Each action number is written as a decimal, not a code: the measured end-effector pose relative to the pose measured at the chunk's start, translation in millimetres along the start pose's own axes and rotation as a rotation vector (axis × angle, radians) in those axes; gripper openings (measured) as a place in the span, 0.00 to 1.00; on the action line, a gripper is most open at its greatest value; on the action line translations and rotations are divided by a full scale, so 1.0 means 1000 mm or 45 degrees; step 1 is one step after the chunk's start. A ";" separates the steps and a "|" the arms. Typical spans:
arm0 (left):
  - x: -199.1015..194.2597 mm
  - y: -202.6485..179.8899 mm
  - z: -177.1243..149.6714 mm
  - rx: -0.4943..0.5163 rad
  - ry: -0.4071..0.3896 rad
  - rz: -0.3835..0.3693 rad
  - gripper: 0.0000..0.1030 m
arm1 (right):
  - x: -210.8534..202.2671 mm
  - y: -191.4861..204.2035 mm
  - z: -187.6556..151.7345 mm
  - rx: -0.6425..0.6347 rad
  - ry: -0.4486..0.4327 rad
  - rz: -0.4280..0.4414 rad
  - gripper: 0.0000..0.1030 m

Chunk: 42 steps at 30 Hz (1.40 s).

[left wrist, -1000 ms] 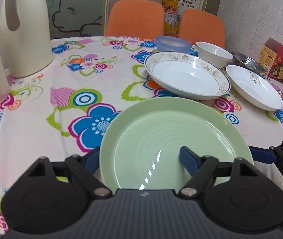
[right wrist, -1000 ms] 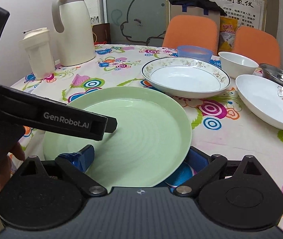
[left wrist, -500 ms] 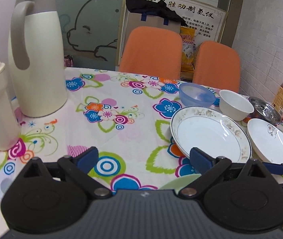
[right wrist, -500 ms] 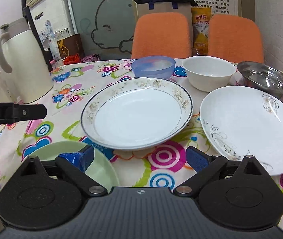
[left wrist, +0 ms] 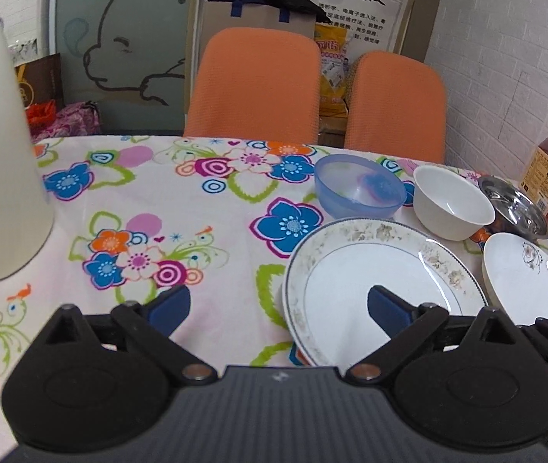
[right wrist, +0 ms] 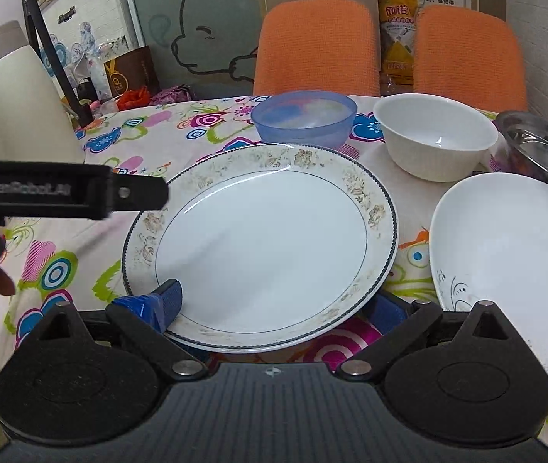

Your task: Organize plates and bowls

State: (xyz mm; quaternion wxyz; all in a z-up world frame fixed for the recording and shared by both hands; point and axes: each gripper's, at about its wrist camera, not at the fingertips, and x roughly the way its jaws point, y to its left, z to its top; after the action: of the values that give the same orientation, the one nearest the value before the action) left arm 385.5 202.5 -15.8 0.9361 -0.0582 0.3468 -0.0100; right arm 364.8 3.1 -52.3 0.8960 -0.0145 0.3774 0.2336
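Little of the sorting looks done: every dish in view lies single on the flower-patterned worktop (right wrist: 212, 123), nothing stacked. The round white plate with a faded floral border (right wrist: 262, 243) sits in the middle, a plain white plate with a small floral sprig (right wrist: 505, 270) just to its right, and behind them stand a translucent blue plastic bowl (right wrist: 305, 117), a white ceramic bowl (right wrist: 434, 137) and a shiny steel bowl (right wrist: 540, 146) in a row.

The right gripper (right wrist: 274, 305) is spread wide at the near rim of the bordered plate, its blue pads straddling that edge; one pad seems to lie over the rim and the other below it, though whether either touches is hard to judge. It holds nothing. The left gripper (left wrist: 278, 305) is likewise wide open and empty, above the cloth at that plate's left edge.
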 end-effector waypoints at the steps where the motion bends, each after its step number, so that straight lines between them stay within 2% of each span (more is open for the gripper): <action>1: 0.007 -0.002 0.001 0.016 0.019 0.004 0.95 | 0.001 -0.003 0.001 -0.009 0.000 0.010 0.85; 3: 0.017 -0.007 0.002 0.046 0.042 0.007 0.95 | 0.002 -0.009 0.004 -0.004 -0.022 -0.015 0.83; 6: 0.031 -0.010 0.005 0.046 0.080 -0.019 0.95 | 0.007 -0.011 0.011 0.018 -0.010 -0.013 0.85; 9: 0.043 -0.013 0.008 0.029 0.118 -0.077 0.95 | 0.017 -0.001 0.012 -0.095 0.009 -0.067 0.86; 11: 0.050 -0.015 0.007 0.029 0.142 -0.099 0.95 | 0.018 -0.002 0.011 -0.120 -0.009 -0.057 0.86; 13: 0.057 -0.017 0.005 0.028 0.166 -0.097 0.95 | 0.019 -0.004 0.012 -0.135 -0.009 -0.045 0.86; 17: 0.061 -0.024 0.005 0.072 0.153 -0.085 0.94 | 0.021 -0.004 0.015 -0.145 -0.008 -0.028 0.87; 18: 0.061 -0.026 0.005 0.084 0.155 -0.099 0.87 | 0.022 -0.004 0.015 -0.141 -0.007 -0.026 0.87; 22: 0.062 -0.031 0.007 0.125 0.170 -0.071 0.86 | 0.020 -0.003 0.013 -0.139 -0.029 -0.029 0.87; 25: 0.053 -0.028 0.009 0.101 0.146 -0.098 0.86 | 0.014 -0.004 0.011 -0.116 -0.059 -0.009 0.87; 30: 0.034 -0.035 0.013 0.140 0.090 -0.062 0.86 | -0.001 0.004 0.012 -0.135 -0.120 -0.027 0.87; 34: 0.012 -0.035 0.012 0.107 0.074 -0.075 0.86 | -0.024 0.011 0.009 -0.141 -0.135 -0.025 0.87; 38: -0.024 -0.039 0.000 0.096 0.040 -0.077 0.86 | -0.052 0.023 -0.006 -0.133 -0.148 -0.008 0.87; 42: -0.060 -0.041 -0.026 0.078 0.026 -0.051 0.86 | -0.078 0.041 -0.030 -0.136 -0.142 0.006 0.87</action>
State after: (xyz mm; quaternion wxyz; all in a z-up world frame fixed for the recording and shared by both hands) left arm 324.0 163.1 8.0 0.9335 -0.0364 0.3545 -0.0401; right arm 280.0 1.7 -14.5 0.9131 -0.0484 0.3138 0.2560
